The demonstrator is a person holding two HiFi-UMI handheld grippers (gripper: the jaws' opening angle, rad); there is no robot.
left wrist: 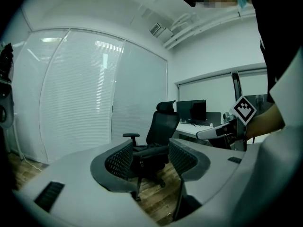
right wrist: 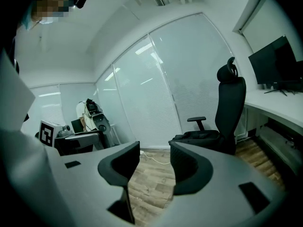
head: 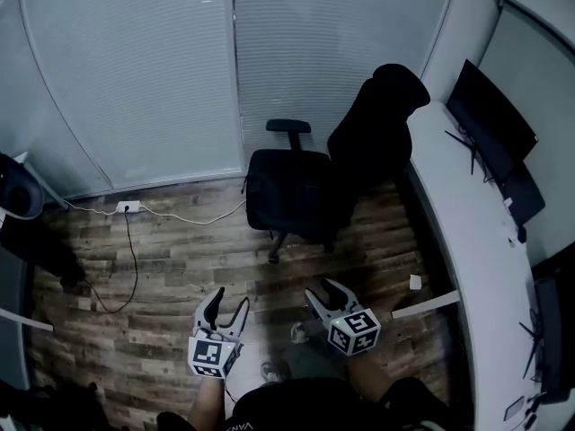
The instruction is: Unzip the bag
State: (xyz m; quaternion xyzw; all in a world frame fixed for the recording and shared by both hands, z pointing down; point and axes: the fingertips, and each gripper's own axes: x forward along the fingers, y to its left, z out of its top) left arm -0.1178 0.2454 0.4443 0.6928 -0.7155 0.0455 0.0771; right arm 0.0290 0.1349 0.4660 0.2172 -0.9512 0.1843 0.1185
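Observation:
A black bag [head: 292, 191] lies on the seat of a black office chair [head: 377, 119] out on the wooden floor ahead of me. Both grippers hang low in the head view, well short of the chair. Nothing sits between the open jaws of the left gripper [head: 228, 302]. The right gripper [head: 325, 290] is open and empty too. Along the left gripper [left wrist: 150, 148] I see the bag [left wrist: 154, 154] far off on the seat. The right gripper view has its gripper [right wrist: 155, 157] over bare floor, with the bag [right wrist: 199, 136] to the right of its jaws.
A long white desk [head: 458, 205] with monitors [head: 490, 106] runs down the right side. A power strip and cable [head: 128, 206] lie on the floor at the left, by the blinds-covered glass wall. Dark equipment [head: 18, 187] stands at the far left.

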